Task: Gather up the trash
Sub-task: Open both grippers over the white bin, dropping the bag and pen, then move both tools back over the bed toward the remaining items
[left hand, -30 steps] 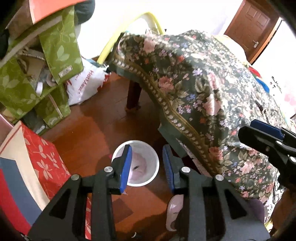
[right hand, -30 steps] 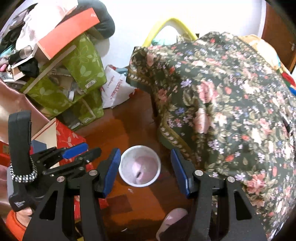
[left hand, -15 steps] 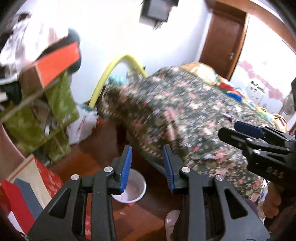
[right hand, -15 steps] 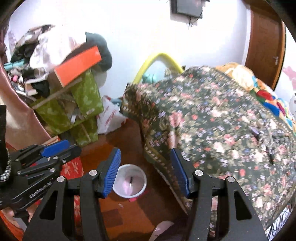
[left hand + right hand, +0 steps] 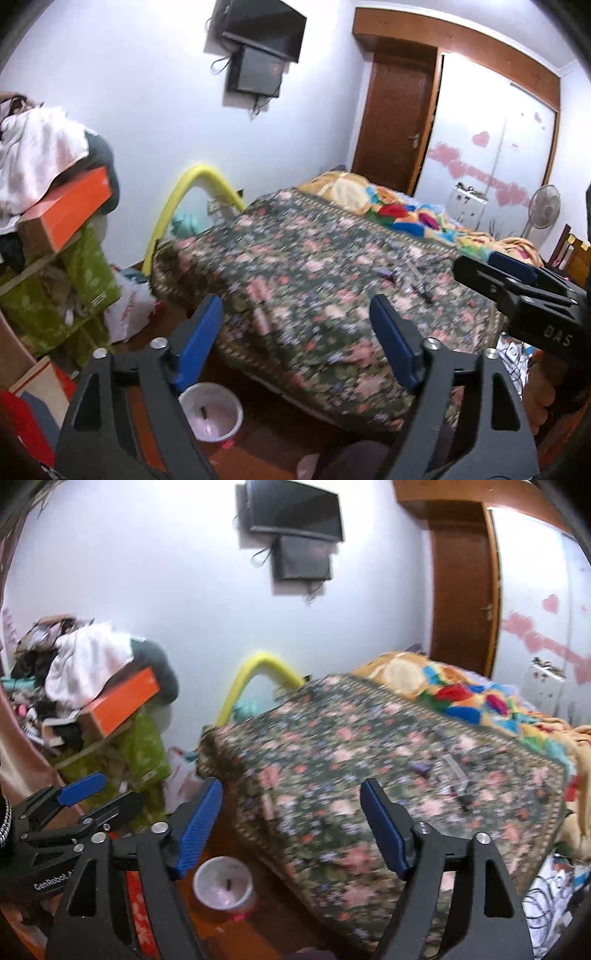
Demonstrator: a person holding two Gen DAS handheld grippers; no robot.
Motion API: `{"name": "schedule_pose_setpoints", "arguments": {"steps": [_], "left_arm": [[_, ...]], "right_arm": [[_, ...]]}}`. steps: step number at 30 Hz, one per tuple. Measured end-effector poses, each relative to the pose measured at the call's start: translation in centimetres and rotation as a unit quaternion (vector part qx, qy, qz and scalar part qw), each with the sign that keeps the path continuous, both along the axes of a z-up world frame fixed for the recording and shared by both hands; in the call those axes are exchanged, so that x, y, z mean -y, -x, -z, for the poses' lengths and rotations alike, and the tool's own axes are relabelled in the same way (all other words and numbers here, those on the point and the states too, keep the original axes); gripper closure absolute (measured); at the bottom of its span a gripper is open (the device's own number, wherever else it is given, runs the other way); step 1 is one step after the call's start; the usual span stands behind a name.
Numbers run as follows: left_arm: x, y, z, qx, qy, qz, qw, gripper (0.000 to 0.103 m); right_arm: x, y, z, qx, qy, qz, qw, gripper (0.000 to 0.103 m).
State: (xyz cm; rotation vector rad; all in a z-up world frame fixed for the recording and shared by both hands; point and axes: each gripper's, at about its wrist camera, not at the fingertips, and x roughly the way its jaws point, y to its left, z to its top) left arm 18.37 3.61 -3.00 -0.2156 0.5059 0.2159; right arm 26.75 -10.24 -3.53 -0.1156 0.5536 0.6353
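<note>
Above the white bin (image 5: 210, 411), both claws, left (image 5: 295, 341) marked "GenRobot", right (image 5: 290, 827) "DAS", are opening, empty.

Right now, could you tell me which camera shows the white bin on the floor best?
The right wrist view: the white bin sits whole between the fingers. In the left wrist view, the left finger hides part of its rim.

A floral bedspread (image 5: 314, 280) is covering the bed, with a colourful blanket (image 5: 410, 218) lying beyond it. A yellow tube (image 5: 184, 199) is arching up against the wall behind. A TV (image 5: 264, 24) is hanging above. An orange box (image 5: 66, 210) is sitting tilted on green boxes (image 5: 48, 291). A fan (image 5: 543, 210) is standing near the door (image 5: 393, 125).
</note>
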Motion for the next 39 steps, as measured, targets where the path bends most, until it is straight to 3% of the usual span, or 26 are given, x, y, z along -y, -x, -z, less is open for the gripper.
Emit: {"name": "schedule_pose_setpoints", "arguments": {"steps": [4,11,20,29,39], "left_arm": [[3.0,-2.3,-0.8,0.013,-0.014,0.021,0.9996,0.015],[8.3,-7.0,-0.8,0.009,-0.016,0.07,0.9974,0.013],[14.4,-14.9,1.3,-0.022,-0.027,0.129,0.991,0.012],[18.0,-23.7,7.3,-0.089,-0.025,0.171,0.9809,0.012],[18.1,-32.1,15.5,-0.149,-0.012,0.174,0.9733,0.012]], "right_arm": [[3.5,-0.7,-1.3,0.025,-0.011,0.036,0.999,0.018],[8.6,-3.1,-1.7,0.018,-0.015,0.08,0.996,0.018],[15.3,-8.6,0.5,-0.006,0.003,0.147,0.989,0.018],[20.0,-15.0,6.0,-0.054,0.058,0.207,0.975,0.018],[21.2,-22.6,14.9,-0.137,0.079,0.199,0.967,0.018]]}}
